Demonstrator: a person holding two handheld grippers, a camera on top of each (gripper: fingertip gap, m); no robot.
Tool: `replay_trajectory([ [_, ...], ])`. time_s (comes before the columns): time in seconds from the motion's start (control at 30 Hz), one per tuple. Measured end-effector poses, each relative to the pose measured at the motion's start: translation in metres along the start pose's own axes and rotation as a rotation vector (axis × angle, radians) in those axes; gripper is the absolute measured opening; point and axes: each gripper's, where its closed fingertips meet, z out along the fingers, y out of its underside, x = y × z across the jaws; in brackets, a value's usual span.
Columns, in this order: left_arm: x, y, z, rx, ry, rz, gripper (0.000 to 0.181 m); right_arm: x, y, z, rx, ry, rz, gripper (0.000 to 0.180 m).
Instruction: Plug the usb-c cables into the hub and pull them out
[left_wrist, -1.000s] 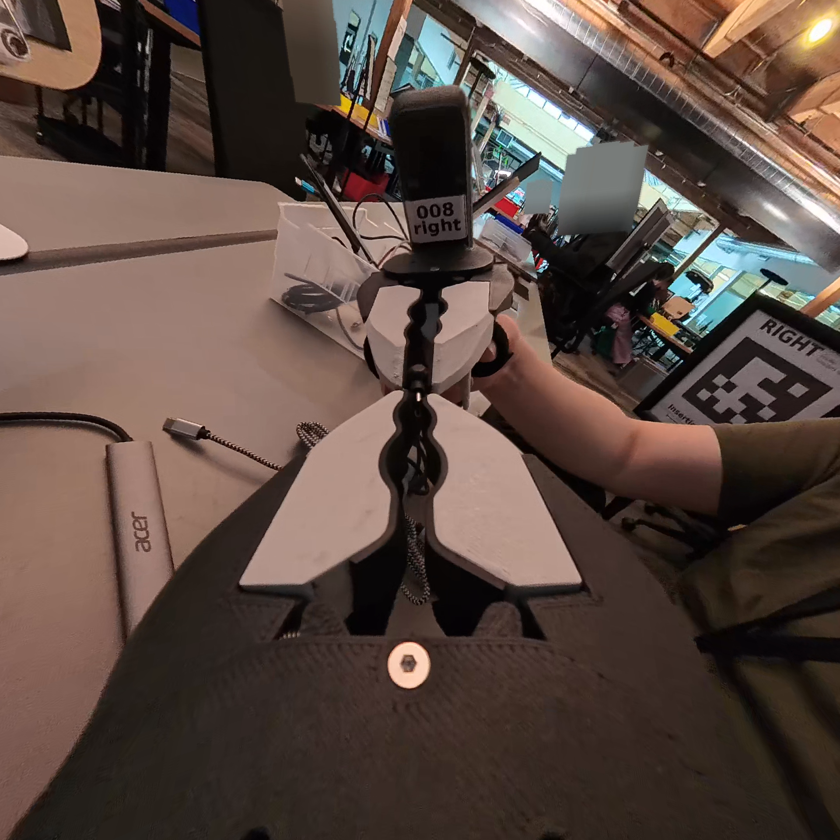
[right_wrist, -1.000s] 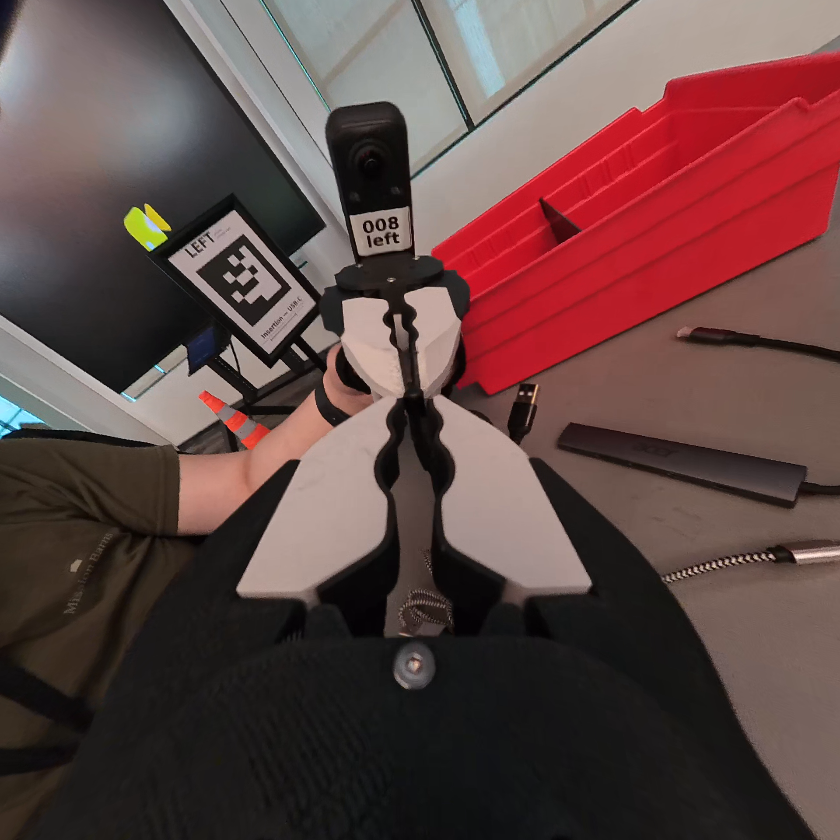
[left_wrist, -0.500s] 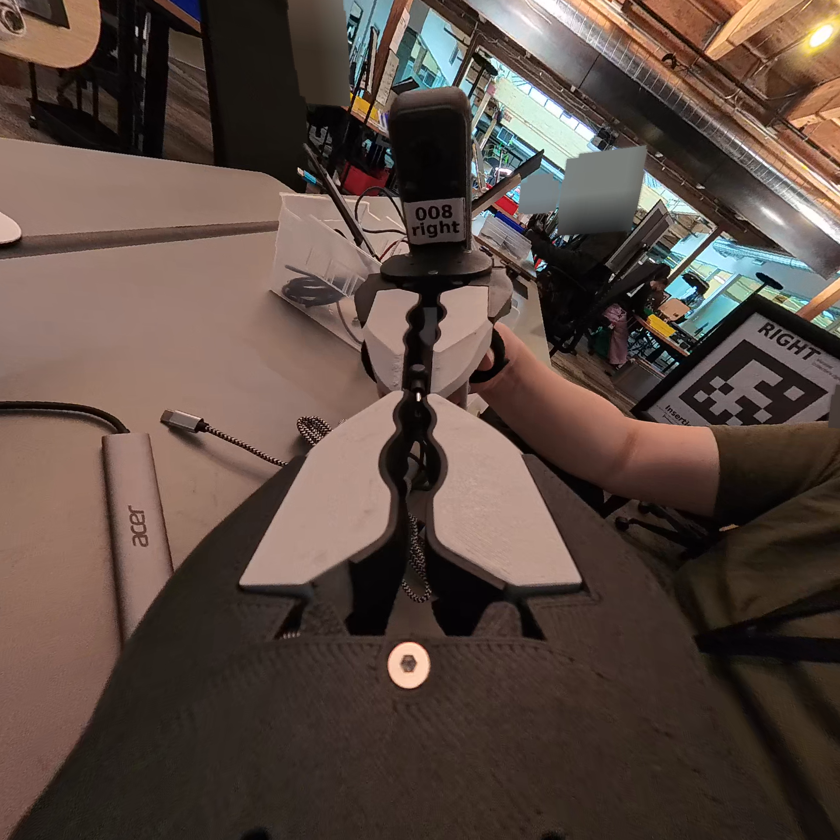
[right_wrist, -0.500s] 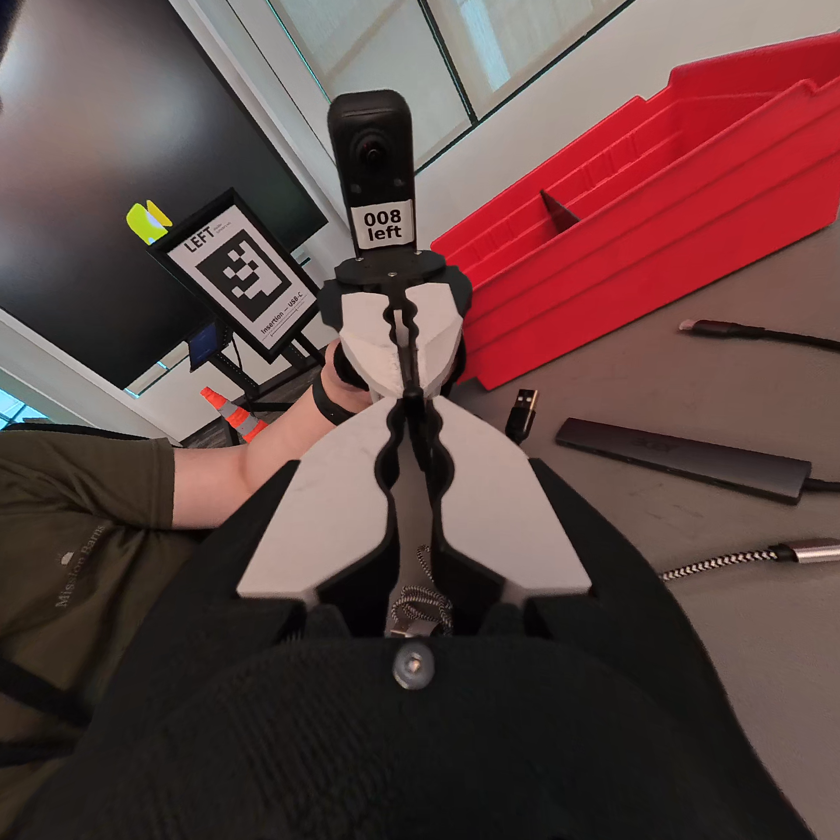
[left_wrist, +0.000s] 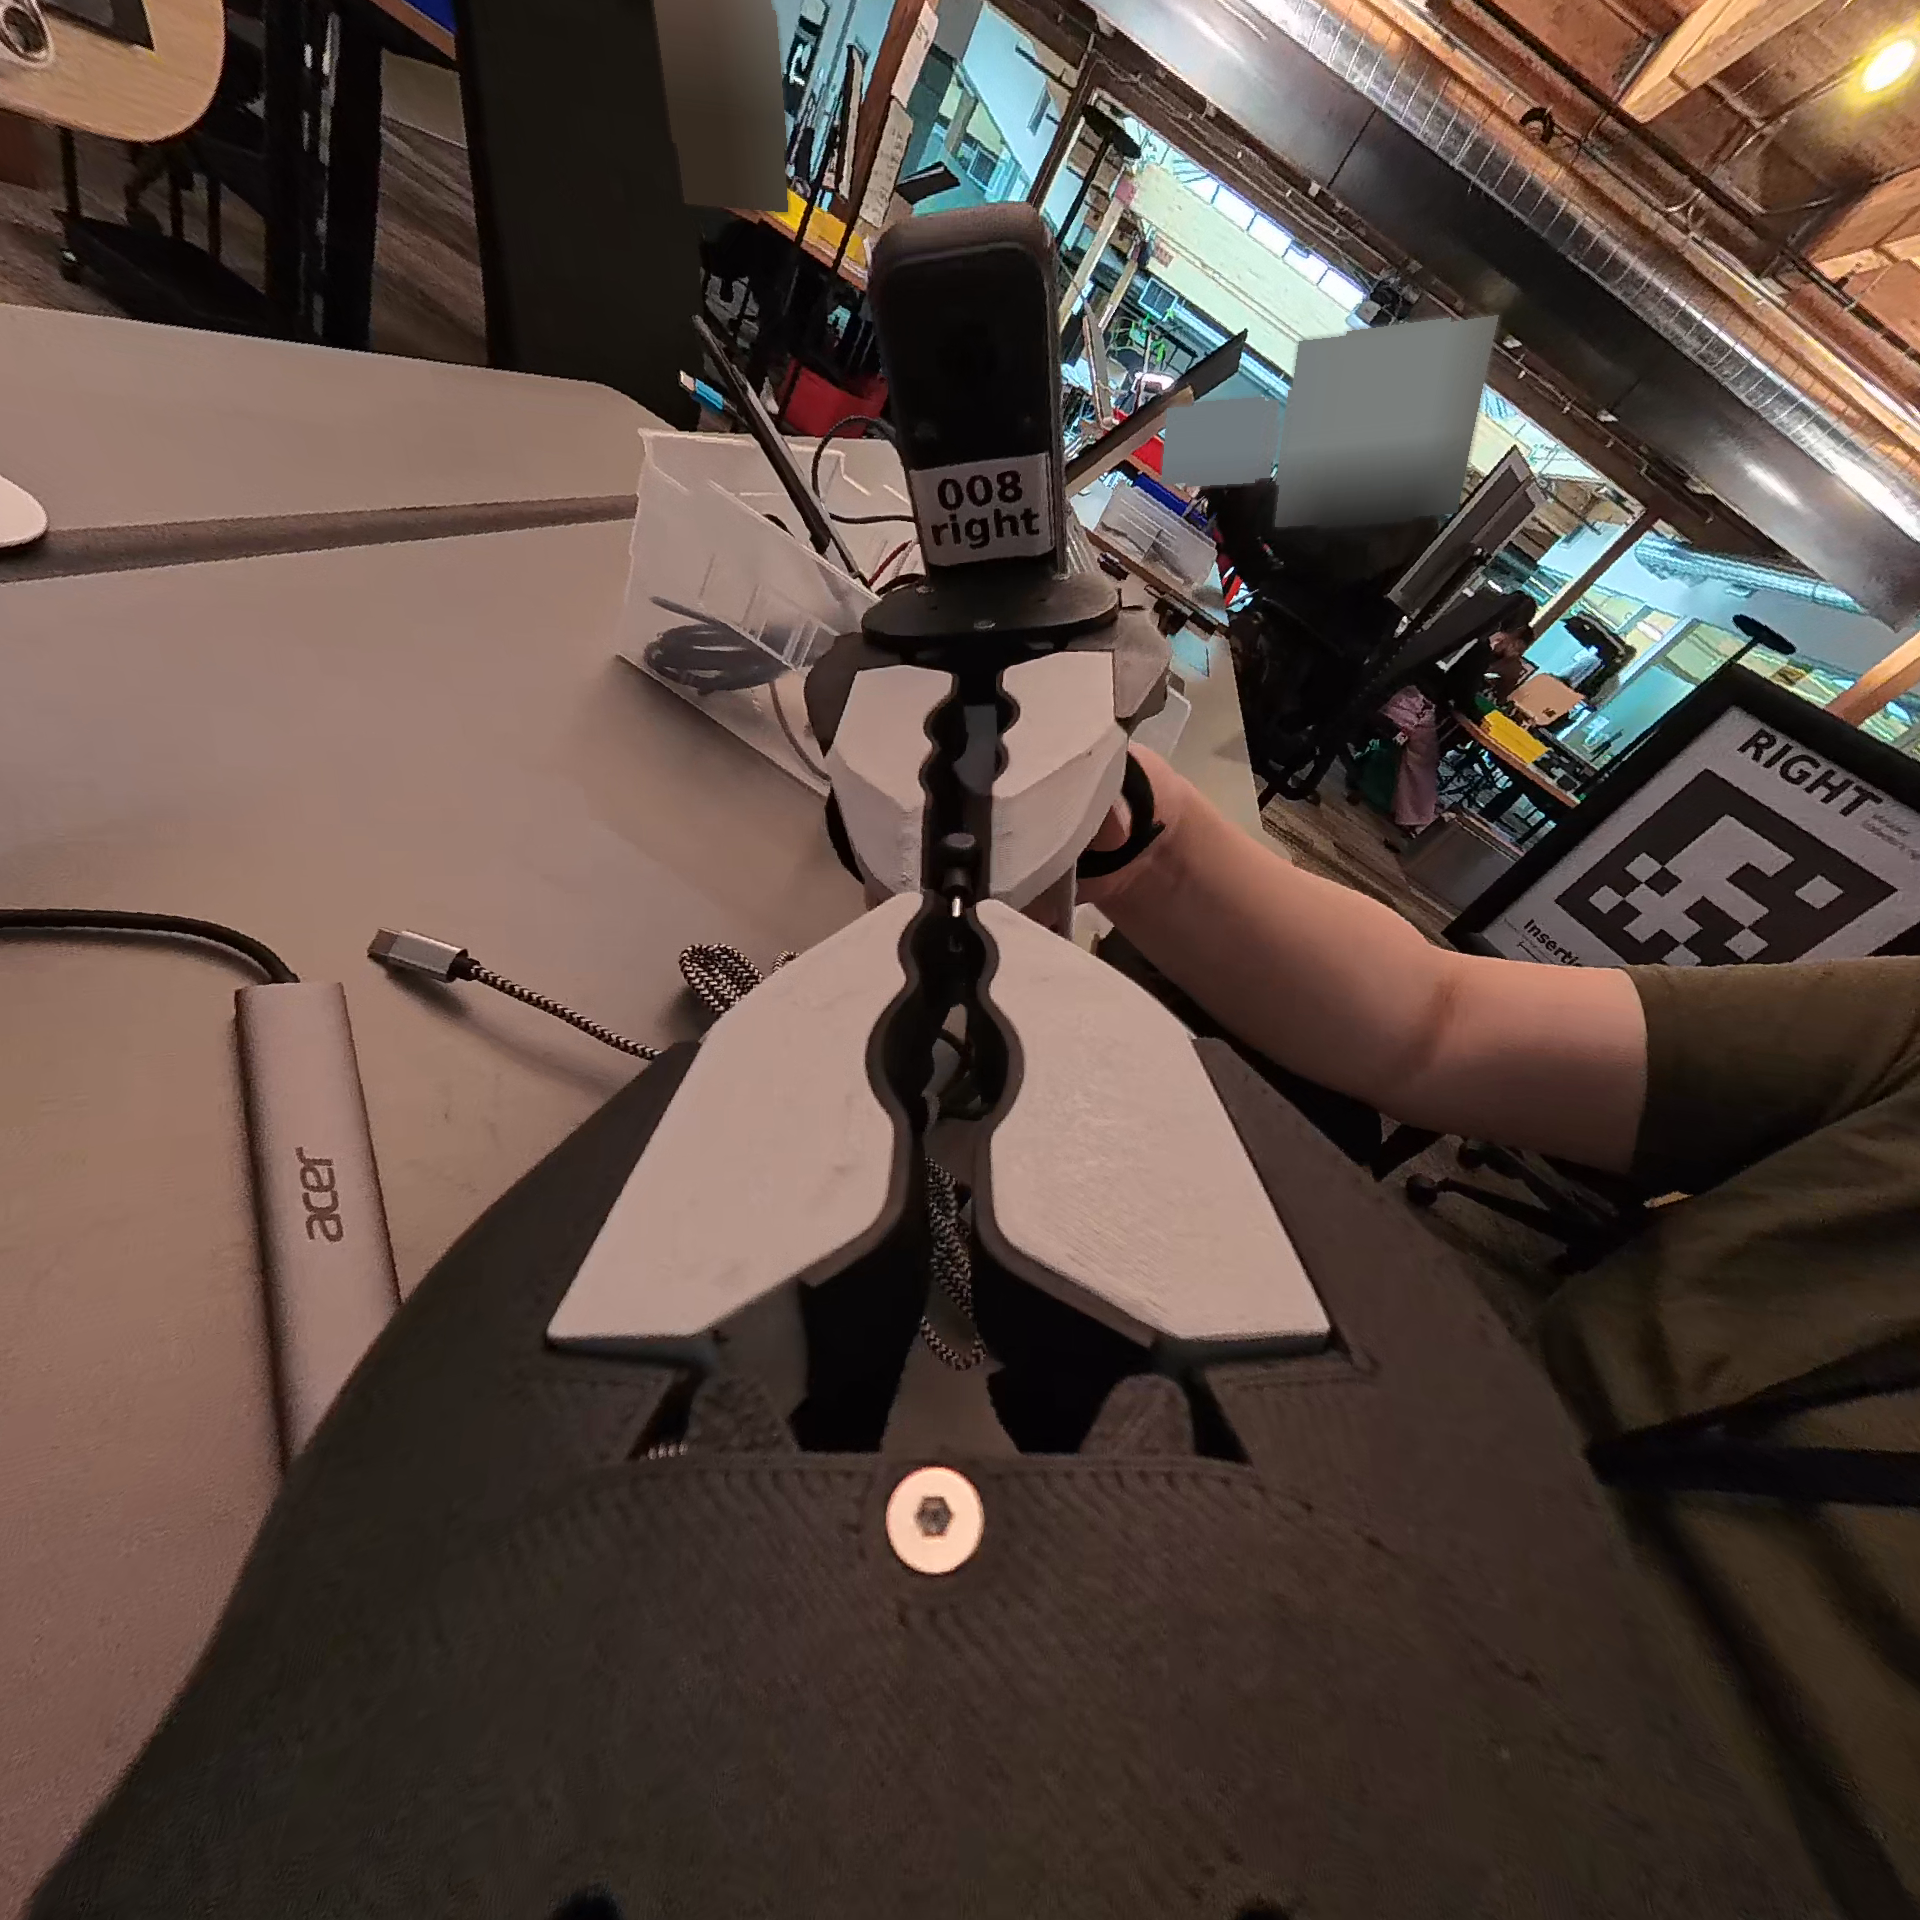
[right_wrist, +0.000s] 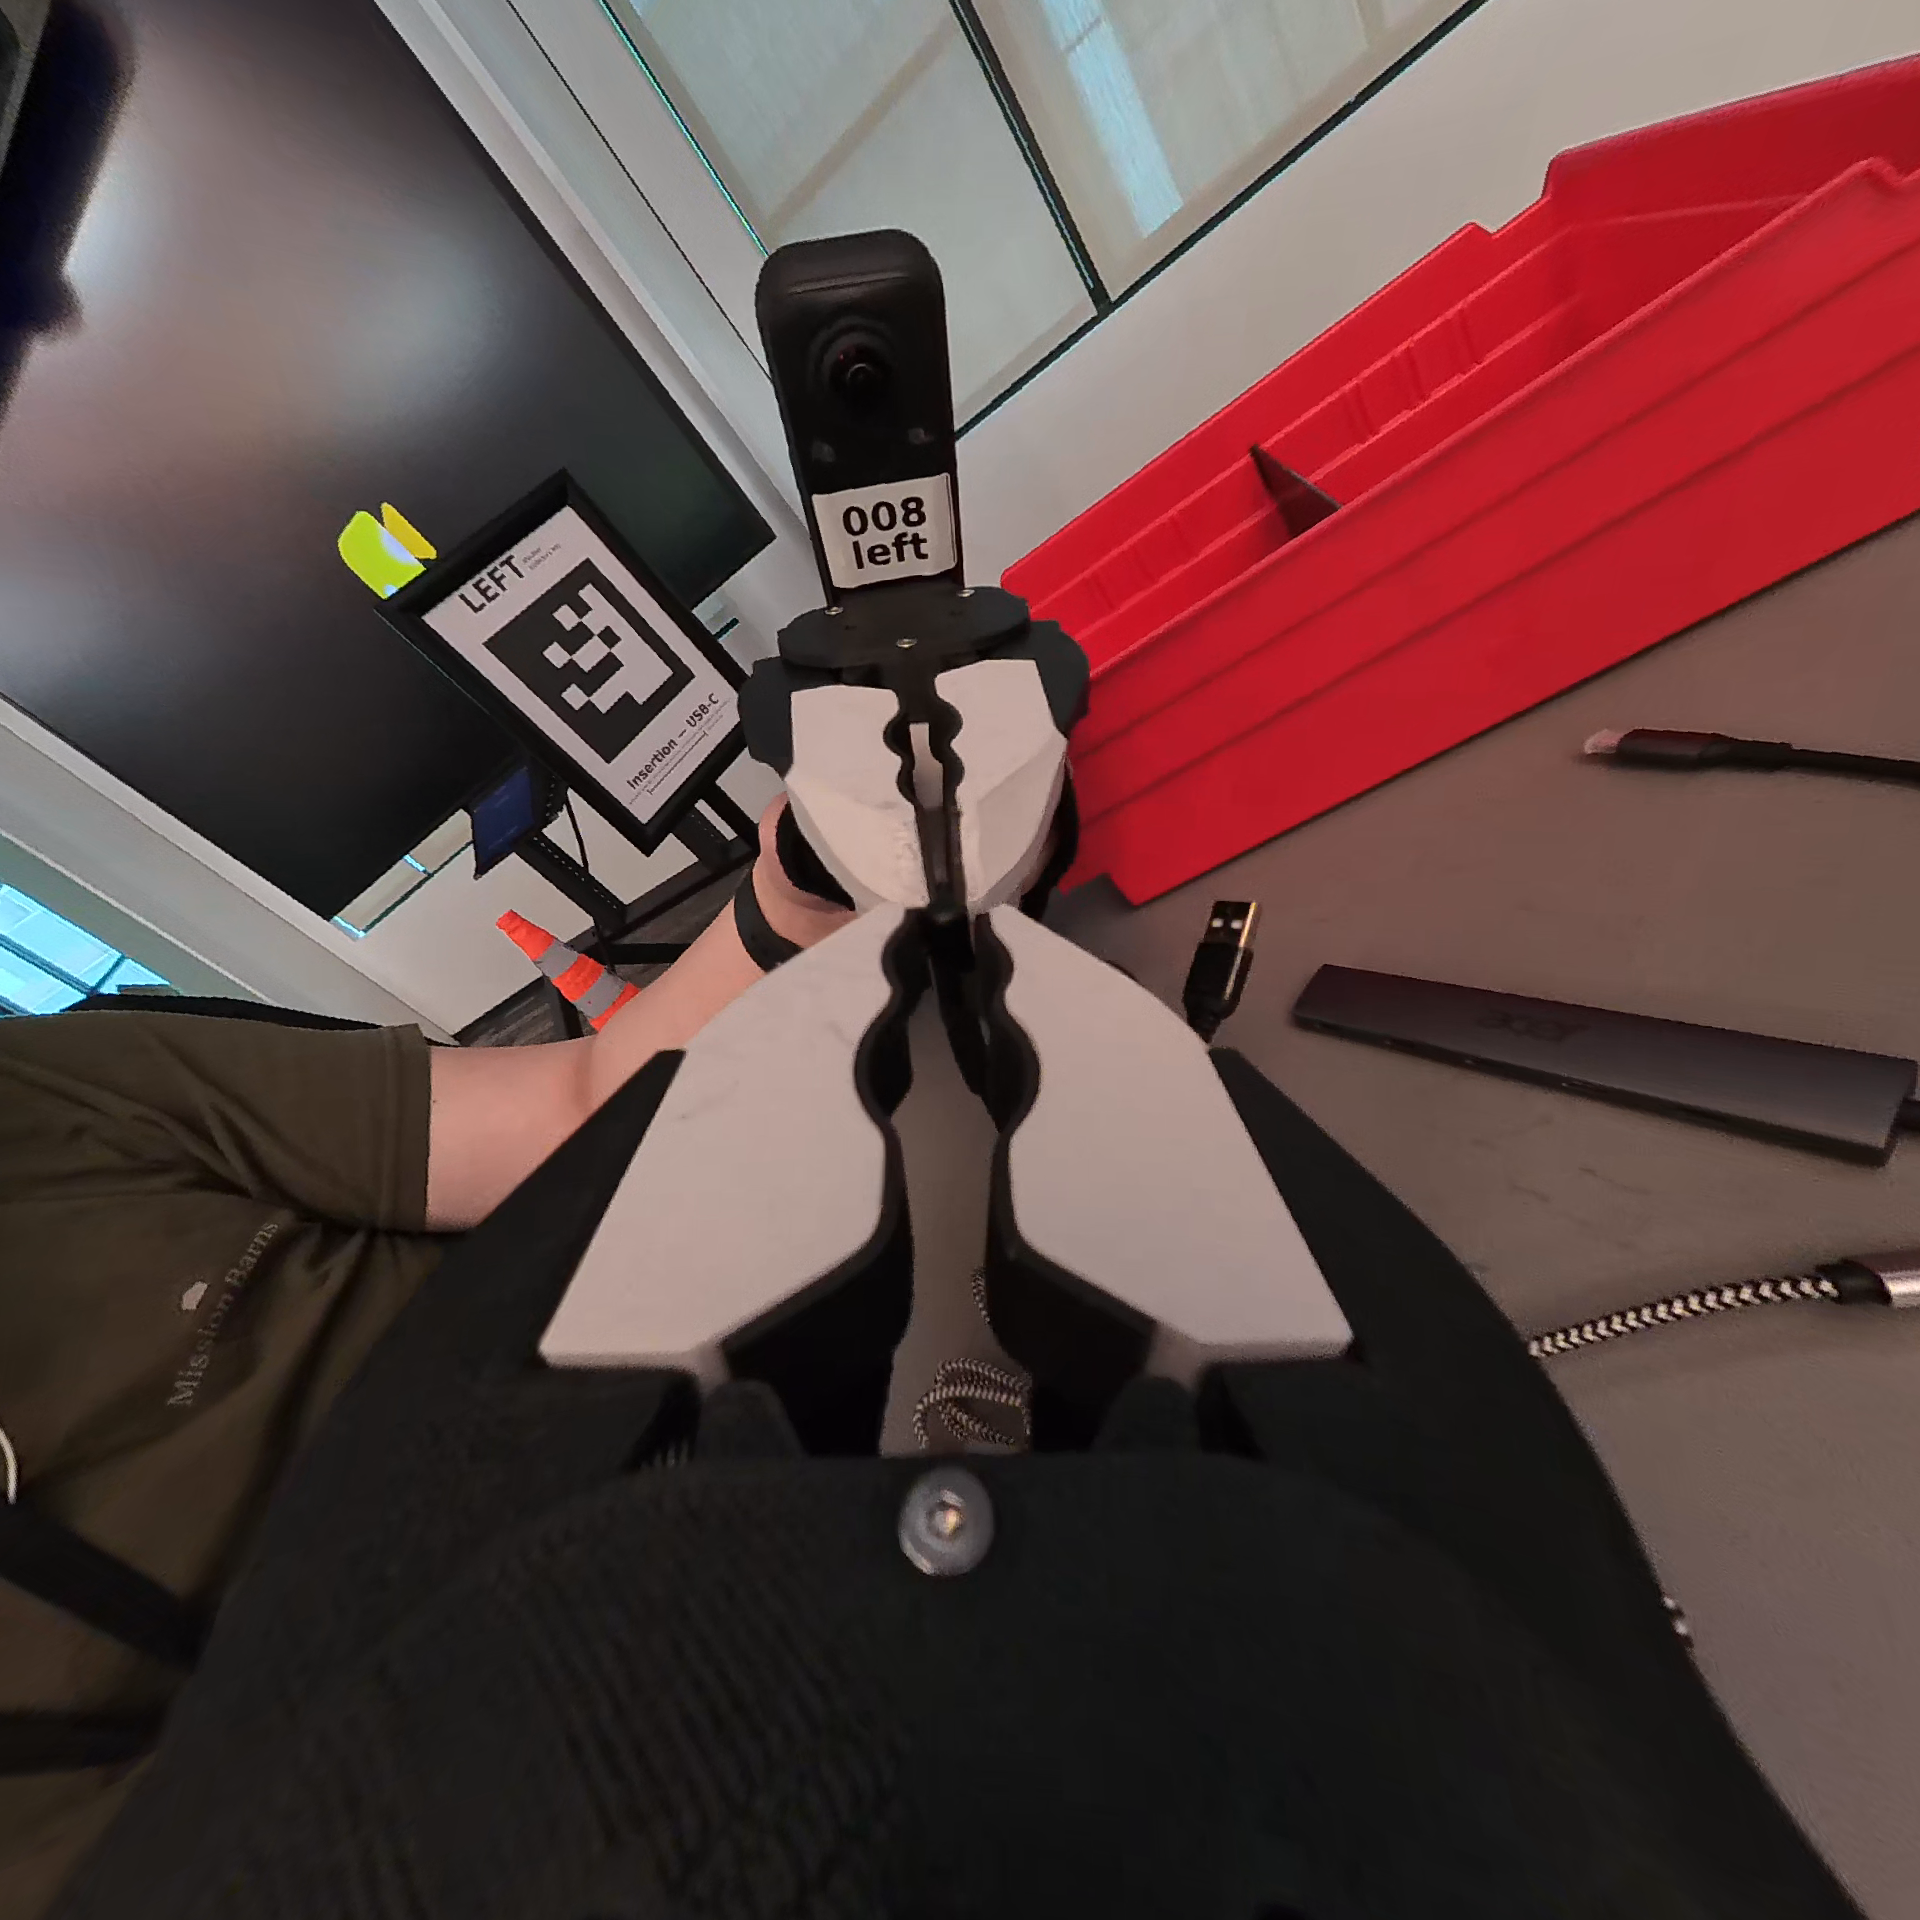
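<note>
Barely shifted since before, left gripper (left_wrist: 951, 935) and right gripper (right_wrist: 940, 930) meet tip to tip, both pressed together (right pinching a small black plug (left_wrist: 956, 878)). Slim, matte grey, logo-printed hub (left_wrist: 312, 1174) lies by the table's (left_wrist: 312, 727) near edge, beside a braided cable (left_wrist: 520, 992).

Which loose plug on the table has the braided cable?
The silver plug beside the hub; its black-and-white braided cable sets it apart. The reddish plug and black USB-A plug have plain dark cables.
</note>
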Motion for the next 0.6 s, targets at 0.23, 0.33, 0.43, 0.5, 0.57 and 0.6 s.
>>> replay_trajectory([
  [0.23, -0.001, 0.001, 0.002, 0.005, 0.019, -0.028, 0.002, 0.0, 0.001, -0.003, -0.067, 0.08, -0.065, 0.008],
  [0.33, -0.005, -0.001, 0.002, 0.013, -0.006, -0.035, 0.01, 0.001, 0.005, -0.004, -0.118, 0.11, -0.084, 0.008],
  [0.43, -0.006, -0.015, -0.005, 0.085, -0.036, -0.048, 0.021, 0.001, 0.021, -0.007, -0.252, 0.134, -0.078, 0.008],
  [0.5, -0.016, -0.019, -0.011, 0.098, -0.133, -0.035, 0.022, -0.004, 0.034, -0.007, -0.349, 0.13, -0.057, 0.008],
  [0.57, -0.036, -0.013, -0.014, 0.033, -0.299, 0.01, 0.023, -0.012, 0.047, -0.006, -0.453, 0.124, -0.053, 0.008],
  [0.6, -0.047, -0.009, -0.014, -0.02, -0.386, 0.036, 0.025, -0.017, 0.053, -0.006, -0.498, 0.11, -0.065, 0.008],
])
